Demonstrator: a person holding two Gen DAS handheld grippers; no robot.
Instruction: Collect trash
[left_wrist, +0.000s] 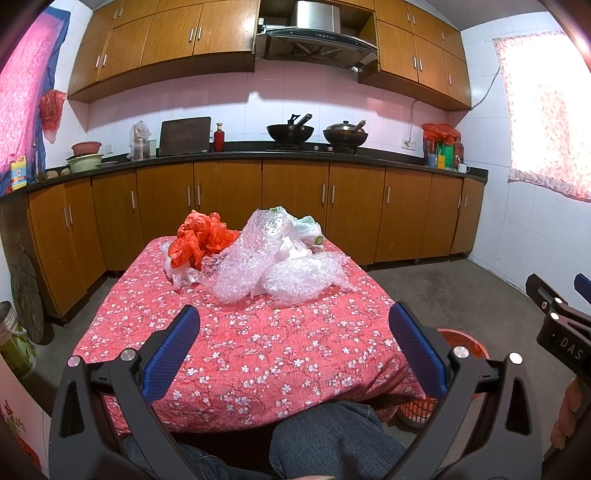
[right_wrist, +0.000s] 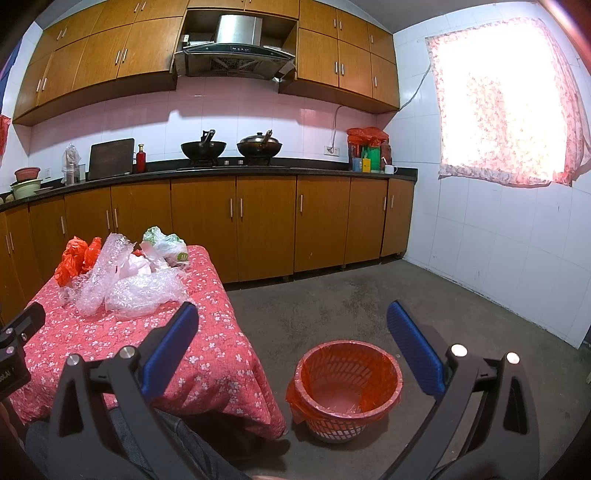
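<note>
A heap of trash lies at the far end of a table with a red flowered cloth (left_wrist: 258, 350): clear bubble wrap (left_wrist: 266, 266), a crumpled orange plastic bag (left_wrist: 199, 240) and a white-green plastic bag (left_wrist: 306, 229). The heap also shows in the right wrist view, with bubble wrap (right_wrist: 136, 288) and the orange bag (right_wrist: 74, 262). An orange bin (right_wrist: 347, 384) with a red liner stands on the floor right of the table; its rim shows in the left wrist view (left_wrist: 461, 343). My left gripper (left_wrist: 293, 321) is open and empty, short of the heap. My right gripper (right_wrist: 291, 317) is open and empty above the bin.
Wooden cabinets (left_wrist: 295, 206) and a dark counter with two woks (left_wrist: 291, 131) run along the far wall. A white tiled wall (right_wrist: 498, 251) closes the right side. Grey floor (right_wrist: 351, 295) lies between table and wall. My knees (left_wrist: 332, 435) are under the near table edge.
</note>
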